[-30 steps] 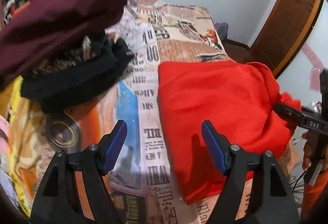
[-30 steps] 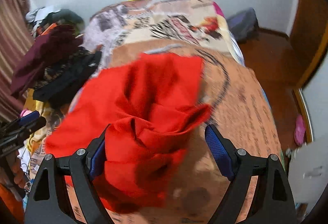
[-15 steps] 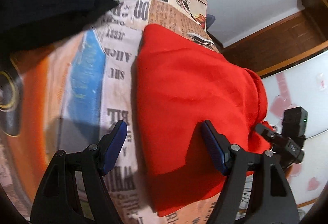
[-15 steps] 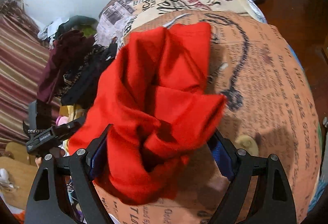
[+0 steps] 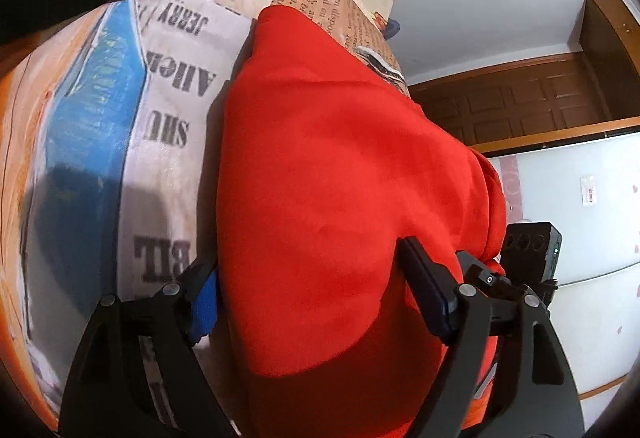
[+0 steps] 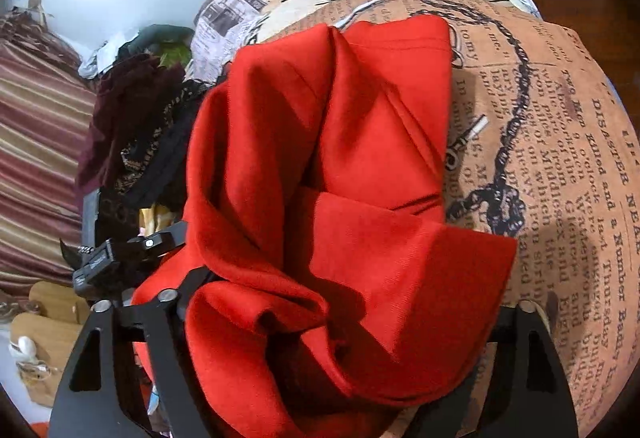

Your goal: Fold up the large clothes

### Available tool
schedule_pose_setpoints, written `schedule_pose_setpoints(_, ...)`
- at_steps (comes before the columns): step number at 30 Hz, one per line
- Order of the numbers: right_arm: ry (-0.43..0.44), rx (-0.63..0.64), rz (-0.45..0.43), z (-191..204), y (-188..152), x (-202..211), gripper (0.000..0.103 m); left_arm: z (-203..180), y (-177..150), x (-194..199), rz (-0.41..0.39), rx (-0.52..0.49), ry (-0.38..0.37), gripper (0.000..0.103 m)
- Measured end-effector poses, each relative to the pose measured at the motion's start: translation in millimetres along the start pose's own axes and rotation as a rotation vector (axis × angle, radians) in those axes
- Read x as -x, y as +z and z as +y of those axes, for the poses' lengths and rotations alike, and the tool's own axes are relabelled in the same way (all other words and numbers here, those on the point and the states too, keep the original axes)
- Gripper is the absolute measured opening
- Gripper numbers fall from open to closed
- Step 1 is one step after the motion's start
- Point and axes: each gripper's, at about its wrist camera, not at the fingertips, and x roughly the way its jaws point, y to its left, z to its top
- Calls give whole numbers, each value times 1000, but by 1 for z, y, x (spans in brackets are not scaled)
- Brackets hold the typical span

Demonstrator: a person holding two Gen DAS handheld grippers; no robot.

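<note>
While both jaws stand wide, I see my left gripper (image 5: 316, 298) and right gripper (image 6: 320, 322) each straddling one red garment (image 5: 332, 173). It lies on one printed bedsheet (image 5: 172, 85).

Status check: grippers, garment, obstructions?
Left gripper open, straddling red garment. Right gripper open, fingers buried in bunched folds. Dark clothes pile alongside.

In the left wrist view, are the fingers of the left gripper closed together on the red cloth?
No, the left gripper stands wide open, and the red garment lies between its two blue-padded fingers without being pinched.
</note>
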Motion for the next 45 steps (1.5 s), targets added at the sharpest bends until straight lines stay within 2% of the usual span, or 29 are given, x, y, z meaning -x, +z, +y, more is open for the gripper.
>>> schedule_pose_setpoints(1,15,0,0,2,0,0,57,-2,-1,0,-4,-6,5,77)
schedule_pose_setpoints(4,15,3,-13,7,0,4,43,-9,-9,3,-24,-36,17,60)
schedule_pose_setpoints(8,12,16,-32,15,0,13,32,-29,-11,19,-61,-96,9,38)
schedule_pose_setpoints(10,18,28,-45,22,1,17,27,-45,-15,29,-79,-144,25,34)
schedule_pose_setpoints(13,13,70,-67,38,3,24,24,-74,-21,44,-114,-229,67,31)
schedule_pose_setpoints(18,41,147,-117,71,16,40,22,-111,-25,85,-189,-336,76,29)
schedule_pose_setpoints(23,62,244,-200,117,38,59,22,-145,-5,143,-296,-434,92,28)
schedule_pose_setpoints(30,121,373,-310,190,80,71,22,-195,26,230,-490,-557,121,27)
schedule_pose_setpoints(35,173,449,-347,249,116,52,22,-190,62,283,-596,-564,171,27)
schedule_pose_setpoints(39,216,482,-333,294,143,14,22,-150,104,323,-647,-465,170,27)
schedule_pose_setpoints(45,264,494,-290,331,167,-41,22,-90,154,364,-696,-343,115,27)
